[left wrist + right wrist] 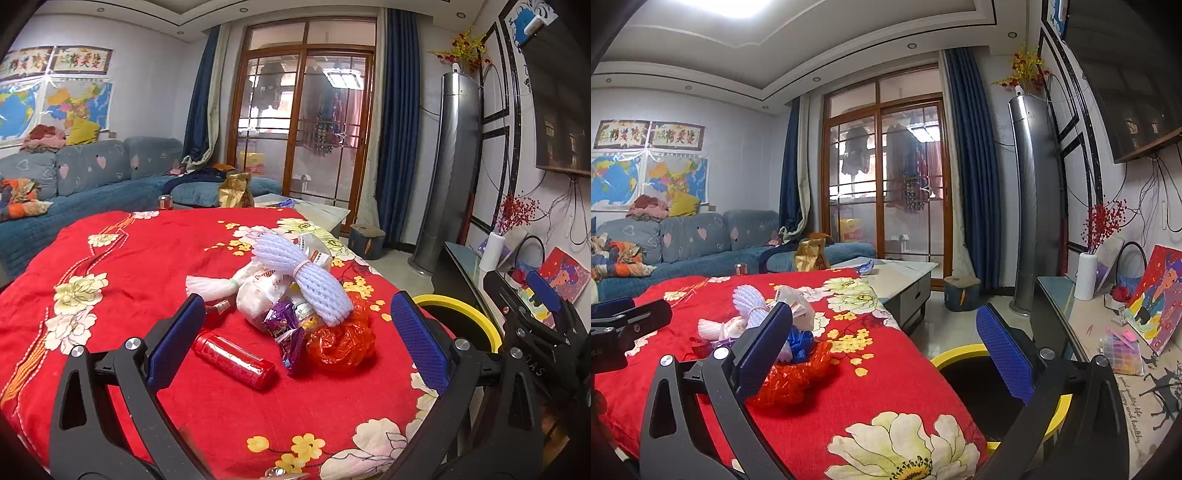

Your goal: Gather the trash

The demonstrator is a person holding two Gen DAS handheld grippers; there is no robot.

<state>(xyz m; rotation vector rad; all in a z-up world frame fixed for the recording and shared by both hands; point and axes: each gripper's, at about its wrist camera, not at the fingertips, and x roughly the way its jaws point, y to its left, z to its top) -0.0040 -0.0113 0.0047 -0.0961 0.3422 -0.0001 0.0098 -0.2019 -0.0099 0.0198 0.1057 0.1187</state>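
A heap of trash lies on the red flowered cloth point(147, 288): a red tube point(233, 360), a purple wrapper point(286, 332), an orange plastic bag point(341, 341), a white foam net point(303, 280) and white bags point(258, 295). My left gripper point(295, 343) is open and empty, its fingers on either side of the heap, just short of it. My right gripper point(886, 354) is open and empty, hovering over the cloth's right edge. The orange bag point(798, 373) lies by its left finger. A yellow-rimmed bin point(982, 387) stands below the table's right edge; it also shows in the left wrist view point(458, 314).
A blue sofa point(92, 184) with clothes stands at the back left. A gold bag point(236, 190) and a small jar point(165, 202) sit past the far cloth edge. A grey coffee table point(905, 280), a TV stand point(1108, 332) with a white vase and a painting, and a tower air conditioner point(1030, 203) are on the right.
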